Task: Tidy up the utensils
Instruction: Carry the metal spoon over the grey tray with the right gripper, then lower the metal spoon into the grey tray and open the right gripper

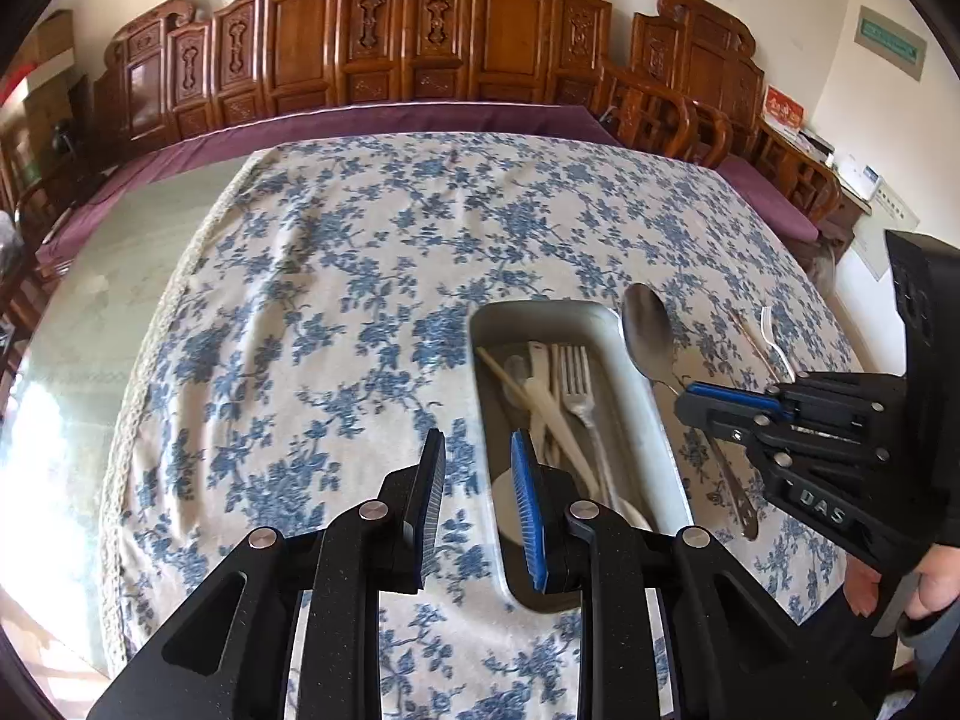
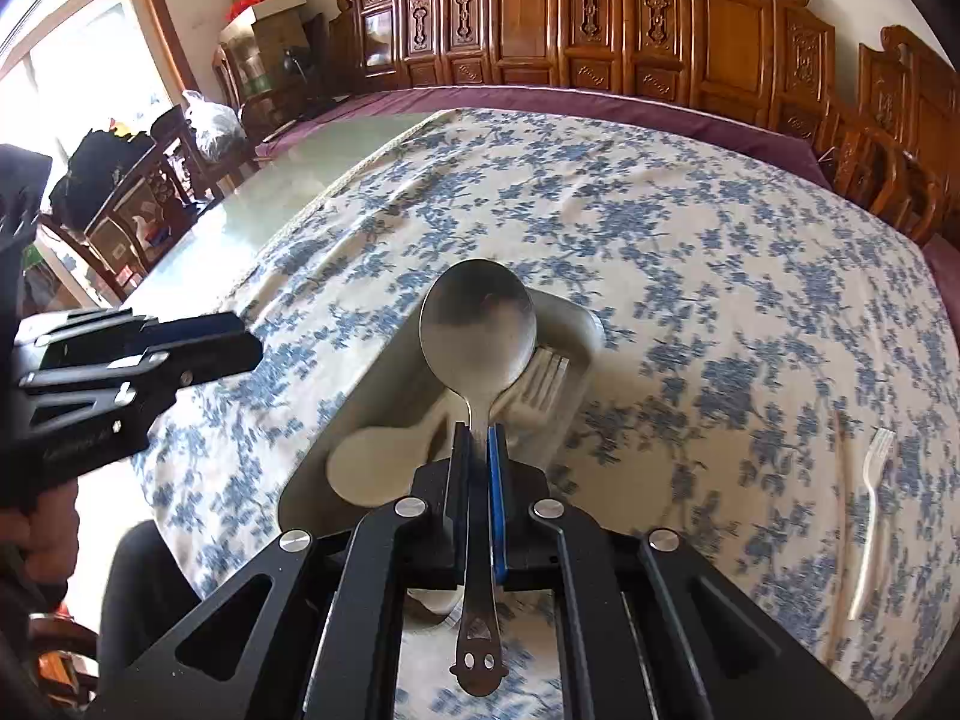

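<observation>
My right gripper [image 2: 480,438] is shut on the neck of a metal spoon [image 2: 477,330], whose bowl hangs over the far end of a grey tray [image 2: 585,324]. Seen from the left wrist, the right gripper [image 1: 684,405] holds the spoon [image 1: 647,330] just right of the tray [image 1: 540,309]. A metal fork [image 1: 577,384], white plastic utensils [image 1: 549,402] and a chopstick lie inside the tray. My left gripper [image 1: 480,471] is open above the tray's near left rim, with nothing between its fingers.
A white plastic fork [image 2: 873,498] and a thin chopstick [image 2: 840,480] lie on the blue-flowered tablecloth [image 2: 660,210] right of the tray. Carved wooden chairs line the table's far side. Bare glass tabletop [image 1: 120,276] shows left of the cloth.
</observation>
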Action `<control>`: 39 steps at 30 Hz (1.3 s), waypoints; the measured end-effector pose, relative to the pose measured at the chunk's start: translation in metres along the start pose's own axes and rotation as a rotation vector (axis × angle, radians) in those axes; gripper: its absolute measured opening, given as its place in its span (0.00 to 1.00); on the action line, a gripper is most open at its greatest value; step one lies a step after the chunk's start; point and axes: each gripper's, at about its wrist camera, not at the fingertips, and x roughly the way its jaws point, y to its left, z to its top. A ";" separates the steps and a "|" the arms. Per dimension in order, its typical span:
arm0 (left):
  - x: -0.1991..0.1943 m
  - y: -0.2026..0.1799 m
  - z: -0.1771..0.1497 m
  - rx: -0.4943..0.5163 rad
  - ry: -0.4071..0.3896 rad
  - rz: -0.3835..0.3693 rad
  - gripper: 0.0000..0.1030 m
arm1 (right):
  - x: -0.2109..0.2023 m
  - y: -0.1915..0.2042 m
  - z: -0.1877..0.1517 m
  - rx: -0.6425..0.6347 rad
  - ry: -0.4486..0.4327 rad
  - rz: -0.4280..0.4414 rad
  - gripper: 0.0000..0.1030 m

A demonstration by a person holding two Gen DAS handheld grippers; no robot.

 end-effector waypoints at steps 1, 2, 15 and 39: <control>-0.001 0.003 -0.001 -0.003 -0.002 0.001 0.21 | 0.004 0.002 0.003 0.009 0.003 0.007 0.07; -0.003 0.005 -0.002 -0.007 -0.003 0.001 0.21 | 0.007 0.003 0.005 0.017 0.006 0.013 0.07; -0.013 0.026 -0.009 -0.037 -0.011 0.020 0.21 | 0.069 -0.003 0.005 0.117 0.088 -0.004 0.07; -0.019 0.014 -0.009 -0.022 -0.005 0.047 0.22 | 0.078 -0.005 -0.006 0.066 0.095 -0.013 0.09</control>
